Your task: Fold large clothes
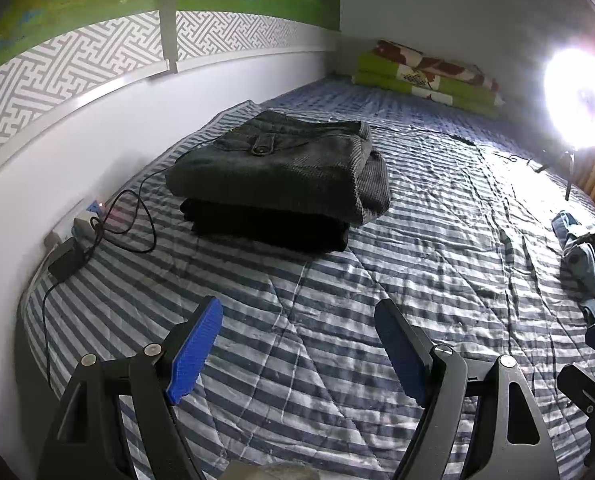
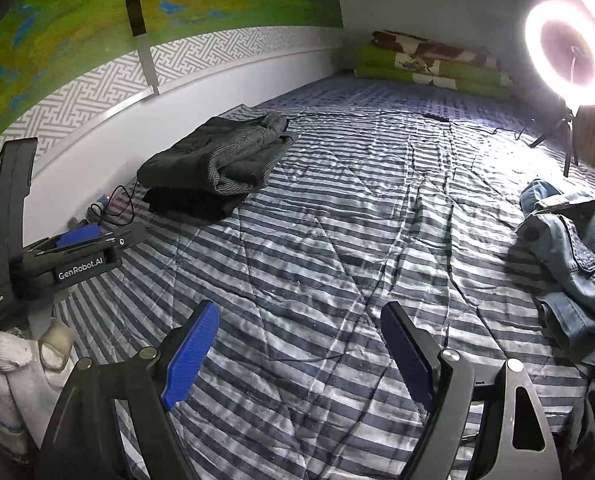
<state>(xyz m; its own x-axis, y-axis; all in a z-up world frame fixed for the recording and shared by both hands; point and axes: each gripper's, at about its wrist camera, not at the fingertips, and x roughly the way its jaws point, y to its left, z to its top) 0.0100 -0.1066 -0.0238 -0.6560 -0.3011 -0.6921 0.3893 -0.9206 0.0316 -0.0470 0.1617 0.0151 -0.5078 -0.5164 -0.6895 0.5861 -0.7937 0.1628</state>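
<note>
Both claws, left and right, are hovering spread and empty over the bed, the crumpled denim jacket lying at the right claw's two o'clock, nearer it.

Striped quilt covers bed; white wall left; ring light glaring at right.

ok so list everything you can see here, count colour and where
folded clothes: two, grey on black, stacked far left
denim jacket: one, blue, crumpled at right edge
quilt: one, blue-white striped, covers bed
folded blanket: one, green and red, far end
ring light: one, lit, far right
charger and cable: black, by left wall
left gripper: blue pads, jaws open, empty
right gripper: blue pads, jaws open, empty
</note>
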